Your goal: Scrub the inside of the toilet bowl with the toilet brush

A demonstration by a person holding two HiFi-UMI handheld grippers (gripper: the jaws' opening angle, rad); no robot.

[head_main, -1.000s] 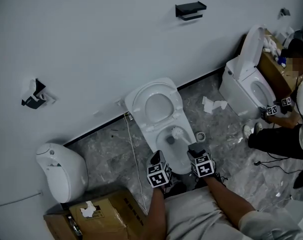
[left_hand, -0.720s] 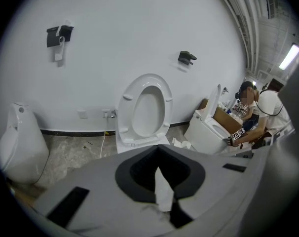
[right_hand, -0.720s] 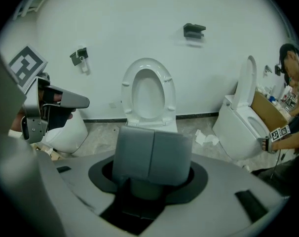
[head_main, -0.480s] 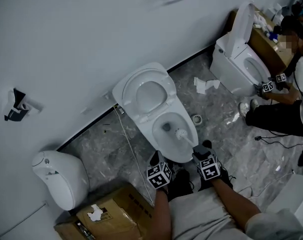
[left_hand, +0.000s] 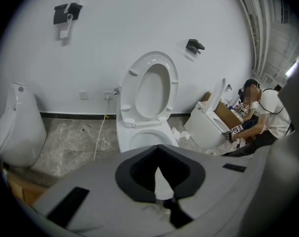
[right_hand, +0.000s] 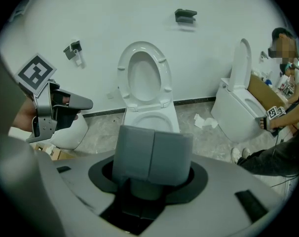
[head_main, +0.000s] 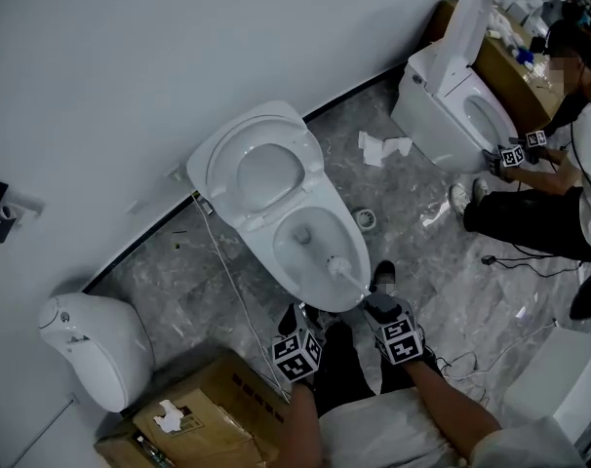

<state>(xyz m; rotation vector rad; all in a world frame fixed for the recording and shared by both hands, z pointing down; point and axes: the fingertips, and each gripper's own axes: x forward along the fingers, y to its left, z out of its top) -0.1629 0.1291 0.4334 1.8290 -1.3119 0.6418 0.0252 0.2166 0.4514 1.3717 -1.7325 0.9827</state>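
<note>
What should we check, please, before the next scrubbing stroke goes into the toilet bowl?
1. The seat is raised out of the way: ok.
2. The toilet brush has its head inside the toilet bowl, near the front right rim: ok.
3. The right gripper is closed on the brush handle: ok; in the head view the handle runs straight into it.
4. The bristles press on the porcelain: cannot tell.
5. The left gripper is outside the bowl with nothing seen in it: ok.
6. The other person is at the second toilet, well apart: ok.
</note>
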